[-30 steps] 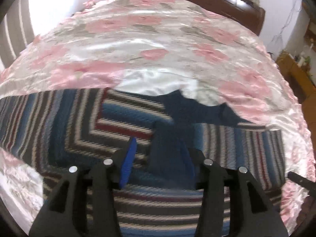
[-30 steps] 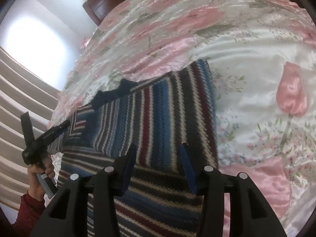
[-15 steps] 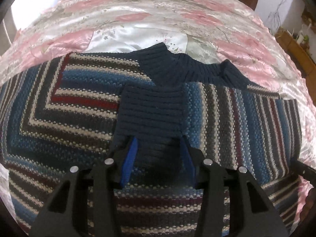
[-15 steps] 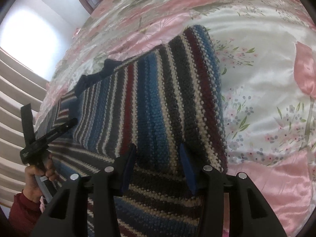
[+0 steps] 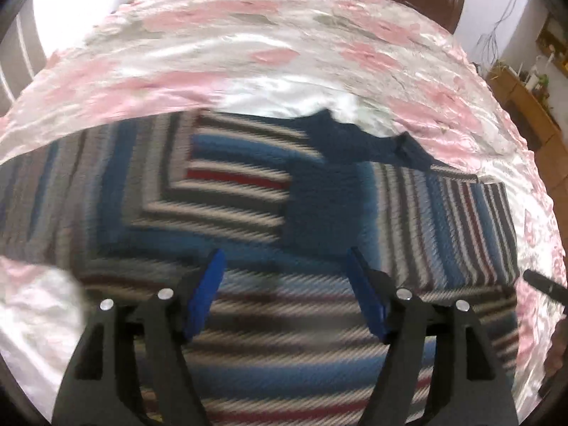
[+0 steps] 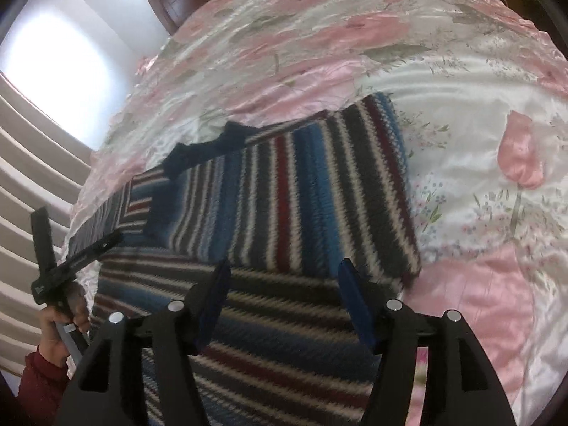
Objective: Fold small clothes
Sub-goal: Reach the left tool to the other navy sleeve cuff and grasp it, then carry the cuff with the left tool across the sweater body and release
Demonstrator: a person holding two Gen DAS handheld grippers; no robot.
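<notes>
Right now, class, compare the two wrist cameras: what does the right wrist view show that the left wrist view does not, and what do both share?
Only the right wrist view shows the person's hand in a red sleeve holding the left gripper, plus the bright window and a sharp view of the sweater's folded right edge.

Only the left wrist view shows the wooden shelf by the wall and the sweater's left side, blurred.

Both show the striped sweater with its navy collar lying on the floral bedspread, and an open gripper holding nothing, such as the right gripper.
</notes>
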